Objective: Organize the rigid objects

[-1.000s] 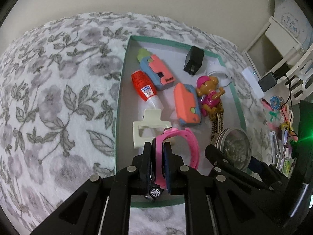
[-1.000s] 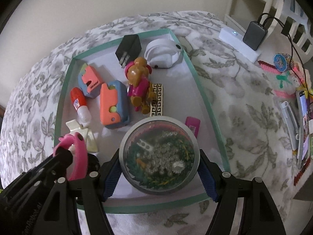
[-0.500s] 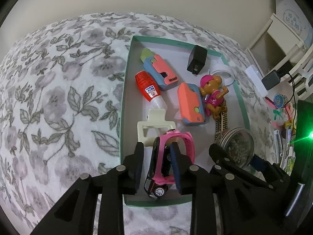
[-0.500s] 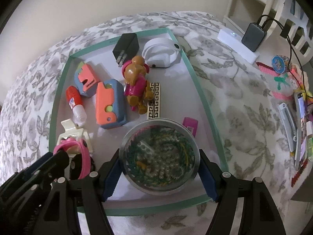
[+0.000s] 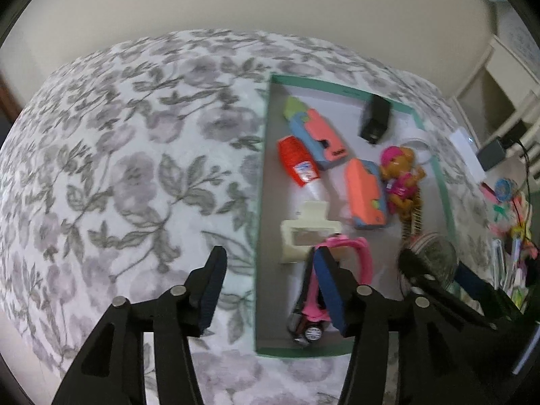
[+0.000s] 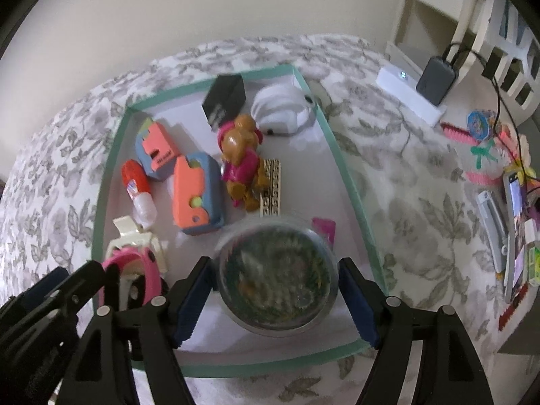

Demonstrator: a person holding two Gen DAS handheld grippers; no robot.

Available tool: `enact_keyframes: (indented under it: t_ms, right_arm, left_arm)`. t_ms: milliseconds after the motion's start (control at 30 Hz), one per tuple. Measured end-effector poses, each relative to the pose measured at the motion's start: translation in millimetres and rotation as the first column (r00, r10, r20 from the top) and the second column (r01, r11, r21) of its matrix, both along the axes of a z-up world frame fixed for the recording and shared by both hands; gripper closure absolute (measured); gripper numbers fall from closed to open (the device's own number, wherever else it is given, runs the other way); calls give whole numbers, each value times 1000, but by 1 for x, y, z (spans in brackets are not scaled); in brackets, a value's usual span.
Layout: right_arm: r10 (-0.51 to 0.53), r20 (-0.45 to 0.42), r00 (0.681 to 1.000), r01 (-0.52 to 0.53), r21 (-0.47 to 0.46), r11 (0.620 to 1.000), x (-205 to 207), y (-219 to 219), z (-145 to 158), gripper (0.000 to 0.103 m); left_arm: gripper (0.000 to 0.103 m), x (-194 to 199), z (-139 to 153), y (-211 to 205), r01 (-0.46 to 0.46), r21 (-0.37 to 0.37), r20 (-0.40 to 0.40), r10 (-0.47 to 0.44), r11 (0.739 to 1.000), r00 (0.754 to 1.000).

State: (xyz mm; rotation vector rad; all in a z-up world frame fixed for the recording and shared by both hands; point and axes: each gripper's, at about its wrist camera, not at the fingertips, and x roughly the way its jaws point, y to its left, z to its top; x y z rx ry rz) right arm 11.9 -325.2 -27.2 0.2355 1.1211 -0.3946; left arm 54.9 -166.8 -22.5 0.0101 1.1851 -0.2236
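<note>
A green-rimmed tray (image 5: 259, 236) (image 6: 341, 165) lies on a floral bedspread. It holds toys, a glue bottle (image 5: 298, 165), a cream hair clip (image 5: 308, 226), a black charger (image 6: 224, 99) and a dog figure (image 6: 241, 155). My left gripper (image 5: 270, 290) is open; a pink toy car with a pink band (image 5: 314, 300) lies in the tray by its right finger. My right gripper (image 6: 275, 300) stands around a round tin of beads (image 6: 276, 276); the gaps beside the tin show the jaws open. The pink band also shows in the right wrist view (image 6: 148, 270).
To the right of the tray lie a white power strip with a grey adapter (image 6: 435, 79), hair clips, pink toys and a phone (image 6: 514, 222). White furniture stands at the back right. The bedspread (image 5: 118, 168) stretches left of the tray.
My left gripper opened, let go of the pink car and drew back to the left. My right gripper's fingers spread from the bead tin, which now rests in the tray.
</note>
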Motion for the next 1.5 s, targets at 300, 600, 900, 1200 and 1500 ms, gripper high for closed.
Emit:
enact_keyframes:
  t_ms: [300,600,900,1200,1500]
  right_arm:
    - [37,33,999,-36,-21,999,3,8,7,21]
    - [53,73,996,-49,-43,998,0,13,14,3]
    - [67,103,992,-61,-59,996,-8,21,21,0]
    - [78,132,988,-68,-81,994,-26,34,35,0]
    - [78,134,988,-68,-78,995,-45,39,42,0]
  left_arm:
    - [33,4,-1,21,-96,40,11,95,995,995]
    - [14,4,-9,35,-140,89,33,137,986,990]
    - [1,-7,-7,48,-153,87,53,149,984,987]
    - [1,-26,6,51,-114,95,88,106,989,990]
    - [1,-43,29,70,-165,55,144,155,985,977]
